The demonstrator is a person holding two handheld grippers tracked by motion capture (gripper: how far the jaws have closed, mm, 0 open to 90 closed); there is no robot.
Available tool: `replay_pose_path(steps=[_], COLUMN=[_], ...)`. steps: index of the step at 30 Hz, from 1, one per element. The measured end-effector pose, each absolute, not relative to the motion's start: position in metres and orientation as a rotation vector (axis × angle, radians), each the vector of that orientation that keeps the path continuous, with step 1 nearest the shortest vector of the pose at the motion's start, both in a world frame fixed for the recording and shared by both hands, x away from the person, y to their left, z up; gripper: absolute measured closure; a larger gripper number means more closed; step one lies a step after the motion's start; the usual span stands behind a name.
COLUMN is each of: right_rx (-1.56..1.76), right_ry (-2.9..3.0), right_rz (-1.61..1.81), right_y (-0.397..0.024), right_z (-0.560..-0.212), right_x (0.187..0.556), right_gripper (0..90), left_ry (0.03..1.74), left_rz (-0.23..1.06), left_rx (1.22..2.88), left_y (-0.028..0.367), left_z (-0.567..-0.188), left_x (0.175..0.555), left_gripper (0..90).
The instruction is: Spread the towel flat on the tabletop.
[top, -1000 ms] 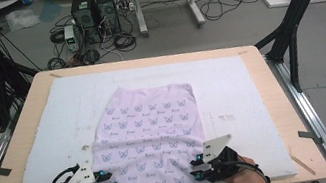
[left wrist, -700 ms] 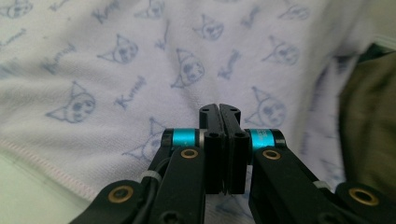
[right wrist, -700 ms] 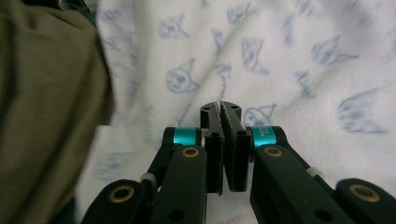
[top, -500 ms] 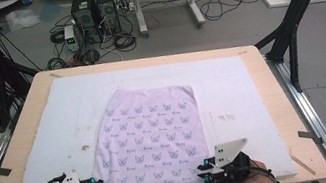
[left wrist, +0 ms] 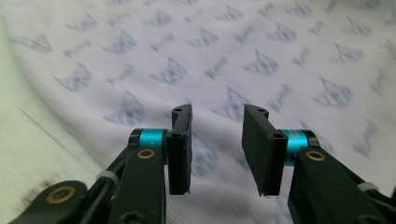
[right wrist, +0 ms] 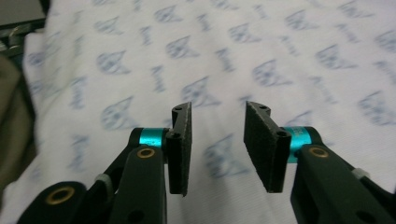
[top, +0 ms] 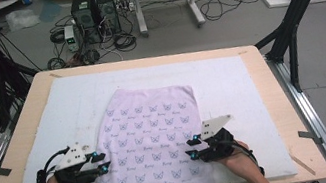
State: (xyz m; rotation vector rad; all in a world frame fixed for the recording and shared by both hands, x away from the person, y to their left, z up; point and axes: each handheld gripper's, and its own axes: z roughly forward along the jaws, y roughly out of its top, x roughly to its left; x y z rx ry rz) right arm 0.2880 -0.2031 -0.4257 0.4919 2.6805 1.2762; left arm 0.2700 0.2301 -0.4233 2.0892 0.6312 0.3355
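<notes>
A pale lilac garment [top: 151, 139] printed with small blue butterflies lies flat on the white mat [top: 230, 79], and its near end hangs over the table's front edge. My left gripper [top: 101, 162] rests at the garment's left edge with its tips pointing inward. My right gripper [top: 192, 148] rests at the garment's right edge, also pointing inward. In the left gripper view the gripper [left wrist: 218, 112] has a clear gap above the cloth [left wrist: 233, 56]. The right gripper [right wrist: 218, 109] looks the same over the cloth [right wrist: 224, 51]. Both pairs of jaws have just been opening, with nothing between the pads.
The mat covers most of the wooden table [top: 274, 102]. Black frame posts [top: 292, 28] stand at both sides. On the floor behind are computer towers [top: 93, 7], tangled cables and cardboard boxes. A dark stain marks the mat [left wrist: 35, 189] by the left gripper.
Both hands pulled back to the near edge and then moved forward again along the garment's sides. The jaws of both grippers stand wider now. The garment has barely shifted.
</notes>
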Motion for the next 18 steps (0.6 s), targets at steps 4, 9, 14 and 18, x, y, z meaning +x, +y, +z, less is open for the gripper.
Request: replay_pose_path(steps=[4,9,14,18], right_rx=[0.530,0.567,0.598,0.626], right_ry=[2.630,2.602,2.576,2.559], right_rz=[1.313,1.338,1.319,1.330], right_y=[-0.205,-0.209,-0.214,-0.218], right_z=[-0.420,-0.412,-0.406,-0.404], right_x=[0.304,0.325,0.345,0.365], right_gripper=[59.4,55.7,52.7,51.3], left_ry=[0.653,0.669,0.719,0.767], left_rz=[0.341,0.374,0.380,0.395], left_rx=[2.050,2.013,1.969,1.998], left_y=[0.229,0.228,0.227,0.228], left_z=[-0.414,-0.404,-0.405,-0.411], left_x=[0.296,0.323,0.344,0.364], left_gripper=[60.2,59.1,58.3,58.9])
